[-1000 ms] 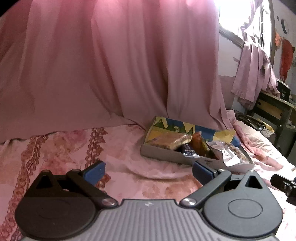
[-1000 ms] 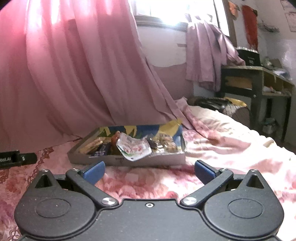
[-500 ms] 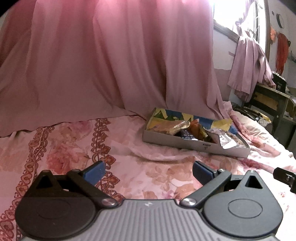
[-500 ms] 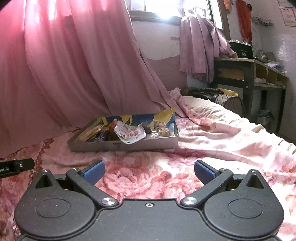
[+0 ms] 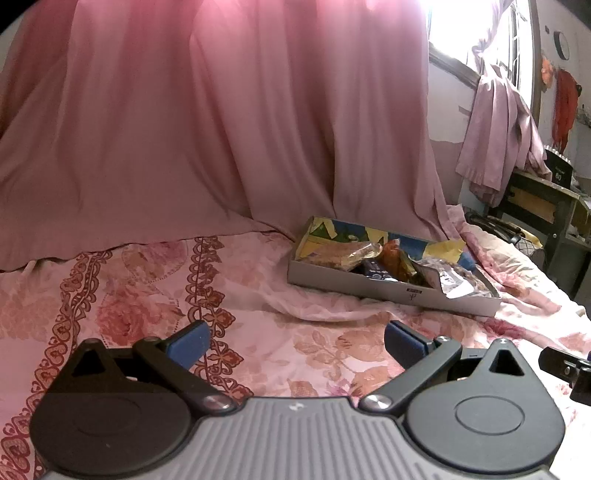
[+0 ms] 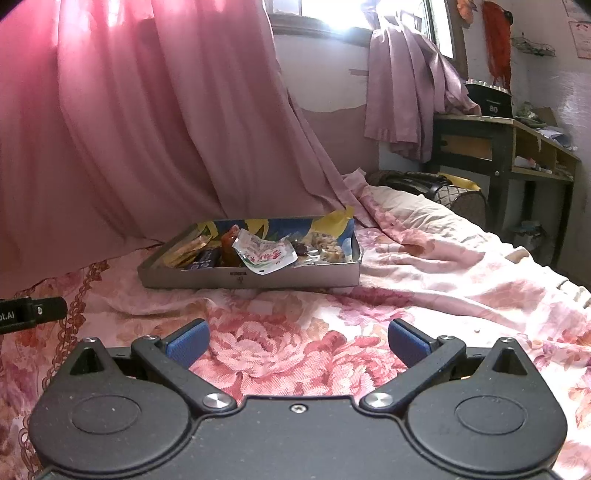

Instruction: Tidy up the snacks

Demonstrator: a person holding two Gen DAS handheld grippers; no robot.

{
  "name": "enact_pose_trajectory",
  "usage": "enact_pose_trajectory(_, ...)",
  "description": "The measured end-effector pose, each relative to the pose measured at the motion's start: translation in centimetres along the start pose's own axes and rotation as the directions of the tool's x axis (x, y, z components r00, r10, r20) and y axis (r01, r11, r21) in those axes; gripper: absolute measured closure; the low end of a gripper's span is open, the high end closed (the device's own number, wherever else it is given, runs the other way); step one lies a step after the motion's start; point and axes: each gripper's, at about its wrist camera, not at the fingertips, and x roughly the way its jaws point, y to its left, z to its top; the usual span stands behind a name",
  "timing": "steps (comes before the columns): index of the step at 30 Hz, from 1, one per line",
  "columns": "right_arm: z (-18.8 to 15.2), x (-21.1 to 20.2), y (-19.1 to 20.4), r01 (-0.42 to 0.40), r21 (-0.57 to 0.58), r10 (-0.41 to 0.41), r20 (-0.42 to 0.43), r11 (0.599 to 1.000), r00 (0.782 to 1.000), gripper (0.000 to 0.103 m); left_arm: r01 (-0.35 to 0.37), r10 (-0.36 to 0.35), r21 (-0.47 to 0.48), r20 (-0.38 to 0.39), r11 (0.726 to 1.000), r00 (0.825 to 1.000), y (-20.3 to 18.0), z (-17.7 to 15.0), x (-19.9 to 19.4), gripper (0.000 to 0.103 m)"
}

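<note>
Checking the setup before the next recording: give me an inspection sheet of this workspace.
Surface: floral bedsheet, rumpled.
Job's things: snack packets piled in shallow box on the sheet.
Clutter: nothing seen loose on the sheet.
Grippers: left gripper and right gripper open, empty, short of the box.
Cables: nothing seen.
Surroundings: pink curtain behind; window; wooden desk at right.

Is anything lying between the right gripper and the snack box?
Nothing visible. Only rumpled floral bedsheet lies between the open right gripper and the near wall of the snack box. The left gripper sits off to the side.
</note>
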Motion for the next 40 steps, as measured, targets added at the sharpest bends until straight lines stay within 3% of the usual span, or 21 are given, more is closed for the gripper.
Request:
enact_pose_trajectory(23, -0.24, 0.35, 0.12, -0.014, -0.005, 0.014, -0.017, 1.0, 1.0, 0.001, -0.006, 0.006, 0.008, -0.01, 1.0, 1.0, 0.25, -0.16, 0.04, 0.0)
enact_pose_trajectory(29, -0.23, 0.4, 0.2, -0.016, -0.008, 0.015, -0.019, 1.0, 1.0, 0.001, -0.055, 0.057, 0.043, -0.038, 0.998, 0.998, -0.06, -0.14, 0.24, 0.0)
enact_pose_trajectory(40, -0.38, 0.53, 0.13, -0.026, -0.014, 0.026, -0.034, 1.0, 0.999, 0.001, -0.03, 0.034, 0.074, -0.062, 0.997, 0.998, -0.22, -0.38, 0.31, 0.001)
